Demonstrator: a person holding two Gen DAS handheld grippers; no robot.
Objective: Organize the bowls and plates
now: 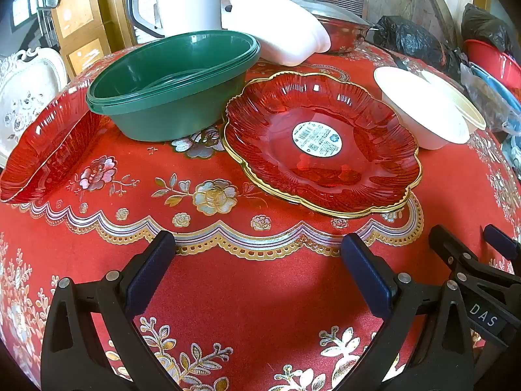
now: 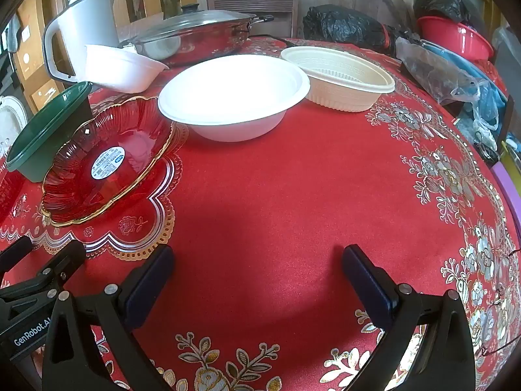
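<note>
Plates and bowls are spread across the far half of the red surface (image 2: pixel 276 176): a gold-rimmed red plate (image 1: pixel 320 145) lies between green bowls (image 1: pixel 176 88) and a white bowl (image 2: pixel 232 97). Bare cloth is left nearer, where the left hand-held gripper (image 1: pixel 257 260) and right hand-held gripper (image 2: pixel 257 270) are held wide open, empty.

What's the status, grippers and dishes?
Left gripper open, empty. Right gripper open, empty. Red plate, green bowls, white bowl untouched. Nothing blocking.
</note>
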